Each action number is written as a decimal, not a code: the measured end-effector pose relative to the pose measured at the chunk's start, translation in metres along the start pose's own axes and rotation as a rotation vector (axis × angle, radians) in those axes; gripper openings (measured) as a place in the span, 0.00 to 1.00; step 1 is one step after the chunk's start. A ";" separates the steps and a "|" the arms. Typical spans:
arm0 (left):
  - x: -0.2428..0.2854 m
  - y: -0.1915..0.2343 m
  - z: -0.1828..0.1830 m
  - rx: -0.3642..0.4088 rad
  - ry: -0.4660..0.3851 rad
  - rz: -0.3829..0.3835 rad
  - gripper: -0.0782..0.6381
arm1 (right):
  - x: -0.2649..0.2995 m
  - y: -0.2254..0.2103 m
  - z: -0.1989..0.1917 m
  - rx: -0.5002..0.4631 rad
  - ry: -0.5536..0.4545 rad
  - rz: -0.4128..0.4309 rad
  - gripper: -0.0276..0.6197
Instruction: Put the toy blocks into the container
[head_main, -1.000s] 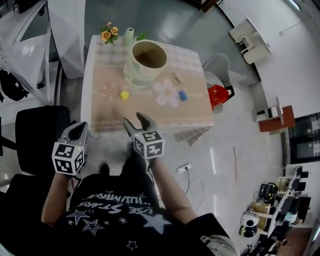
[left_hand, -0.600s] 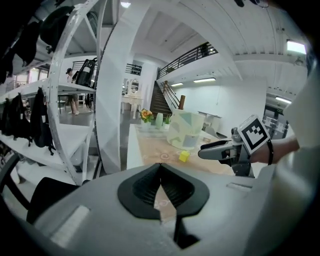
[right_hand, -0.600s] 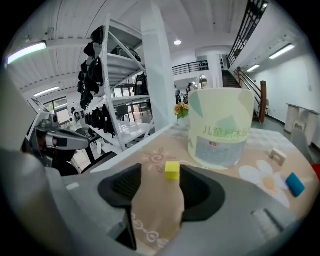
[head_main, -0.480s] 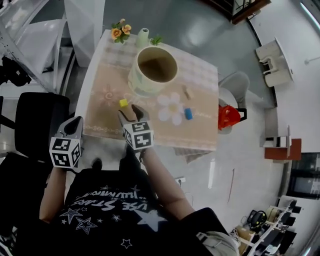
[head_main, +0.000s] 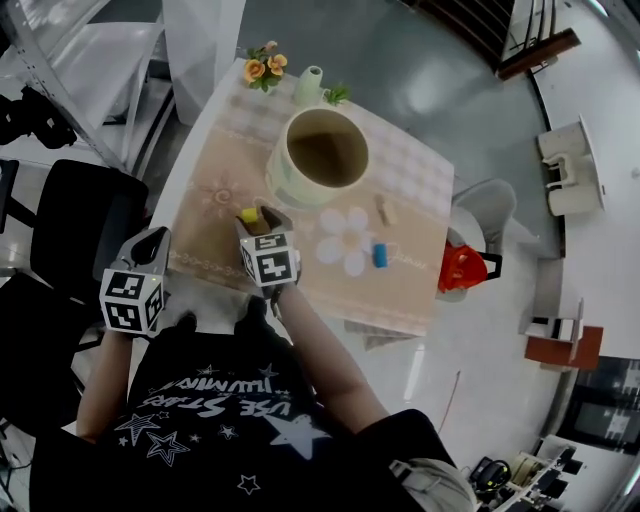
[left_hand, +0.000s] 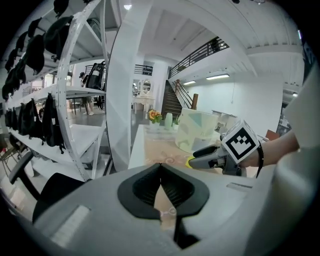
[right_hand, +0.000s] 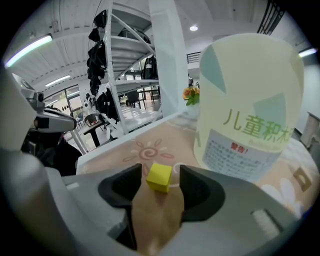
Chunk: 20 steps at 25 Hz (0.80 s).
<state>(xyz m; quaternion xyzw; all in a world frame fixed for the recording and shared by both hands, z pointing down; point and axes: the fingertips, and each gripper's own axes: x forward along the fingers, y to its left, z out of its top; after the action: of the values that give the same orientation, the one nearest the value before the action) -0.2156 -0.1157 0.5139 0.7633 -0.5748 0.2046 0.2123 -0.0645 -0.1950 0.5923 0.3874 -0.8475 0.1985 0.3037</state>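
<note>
Right jaws: the right gripper (right_hand: 160, 169) stands spread, with the yellow block (right_hand: 159, 177) between the pads. A slim gap shows on each side, so there is no pinch.
Left jaws: the left gripper (left_hand: 160, 165) has its tips pressed together, with nothing between them.
Block position: the yellow block rests on the table (head_main: 215, 190), just beside the container (right_hand: 247, 100).
Right gripper view only: the gaps at the pads and the printed label on the container wall.
Head view only: the container's open top, plus a blue block (head_main: 380, 255) and a tan block (head_main: 381, 208) lying well apart from the yellow one. The left gripper (head_main: 152, 238) is held off the table's near edge.
Change since 0.5 s ago: the right gripper was short of the yellow block and its tips now flank it. The left gripper is roughly where it was.
Hard to read: in the head view the right gripper (head_main: 262, 212) covers part of the yellow block (head_main: 247, 215). The container's top is cut off in the right gripper view.
</note>
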 end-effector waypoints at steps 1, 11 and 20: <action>0.000 0.000 0.000 -0.005 0.000 0.009 0.12 | 0.003 0.000 0.001 -0.014 0.000 0.007 0.41; 0.002 -0.006 0.004 -0.022 -0.010 0.047 0.12 | -0.002 0.005 0.013 -0.087 -0.002 0.067 0.30; 0.010 -0.020 0.033 0.001 -0.059 0.052 0.12 | -0.062 0.006 0.080 -0.096 -0.163 0.138 0.30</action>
<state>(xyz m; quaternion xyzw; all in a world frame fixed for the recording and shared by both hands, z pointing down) -0.1919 -0.1374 0.4901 0.7538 -0.6006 0.1876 0.1894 -0.0664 -0.2039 0.4911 0.3278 -0.9026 0.1459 0.2378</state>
